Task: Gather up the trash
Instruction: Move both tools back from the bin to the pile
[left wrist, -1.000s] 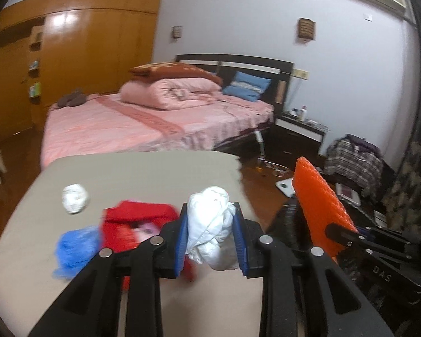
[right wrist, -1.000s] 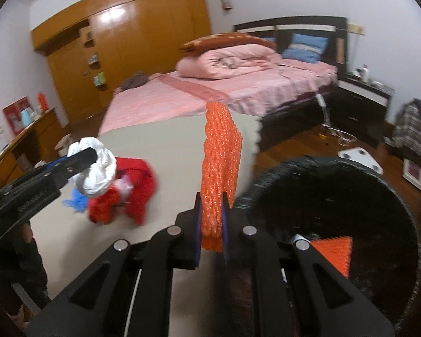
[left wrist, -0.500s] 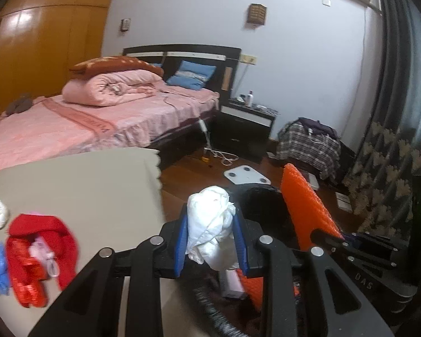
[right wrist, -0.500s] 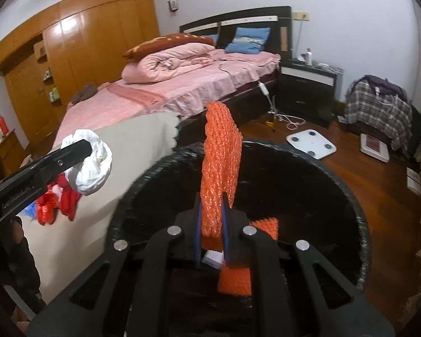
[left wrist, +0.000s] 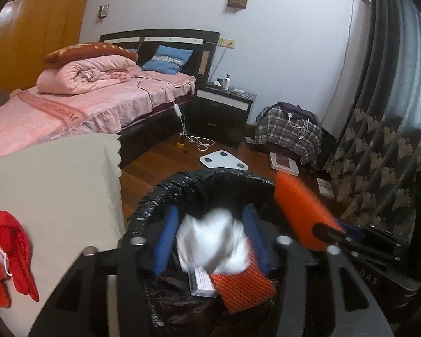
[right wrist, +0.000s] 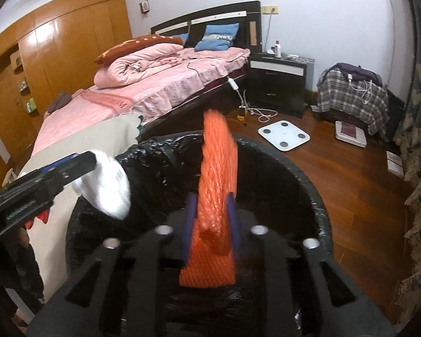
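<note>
Both sets of jaws just opening over the black-lined bin [right wrist: 308, 174], white wad [left wrist: 213, 241] loose between left gripper [left wrist: 210, 238] pads, orange foam net [right wrist: 216, 196] between right gripper [right wrist: 210, 221] pads; risk: either snagging, catching the rim, falling beside the bench [left wrist: 56, 185].

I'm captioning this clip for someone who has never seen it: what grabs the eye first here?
The orange foam netting stands upright between the right gripper's just-opened jaws, over the black-lined trash bin. Beside it, a blurred white crumpled wad sits between the left gripper's parted blue pads above the same bin, where another orange netting piece and a small box already lie.
</note>
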`<control>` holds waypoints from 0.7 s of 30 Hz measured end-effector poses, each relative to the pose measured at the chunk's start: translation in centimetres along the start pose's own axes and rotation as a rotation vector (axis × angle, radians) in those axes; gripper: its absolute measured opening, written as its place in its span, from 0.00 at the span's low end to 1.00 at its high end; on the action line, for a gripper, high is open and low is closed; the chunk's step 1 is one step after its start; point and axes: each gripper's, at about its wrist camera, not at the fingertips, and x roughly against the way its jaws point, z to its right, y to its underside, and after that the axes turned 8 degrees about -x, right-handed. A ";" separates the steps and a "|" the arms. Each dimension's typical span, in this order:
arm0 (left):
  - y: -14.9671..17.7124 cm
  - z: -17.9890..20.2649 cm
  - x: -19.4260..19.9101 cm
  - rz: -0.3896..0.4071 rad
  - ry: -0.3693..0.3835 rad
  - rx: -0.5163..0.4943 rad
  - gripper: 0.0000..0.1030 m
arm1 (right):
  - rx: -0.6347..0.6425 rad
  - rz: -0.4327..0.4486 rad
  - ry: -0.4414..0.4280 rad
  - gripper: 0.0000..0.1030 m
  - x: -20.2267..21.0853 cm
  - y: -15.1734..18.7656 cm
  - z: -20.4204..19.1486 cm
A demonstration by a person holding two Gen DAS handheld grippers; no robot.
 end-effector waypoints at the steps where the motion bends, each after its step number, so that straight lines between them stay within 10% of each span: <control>1: 0.0 -0.2 0.3 0.005 -0.012 0.002 0.60 | -0.002 0.006 0.006 0.45 0.1 0.0 0.1; 6: 0.2 -1.9 1.9 0.023 -0.079 0.011 0.68 | -0.008 0.045 0.027 0.89 0.7 -0.1 0.0; 21: 4.6 -11.1 11.8 0.054 -0.431 0.074 0.79 | 0.092 0.021 -0.142 0.93 -0.5 0.2 -10.5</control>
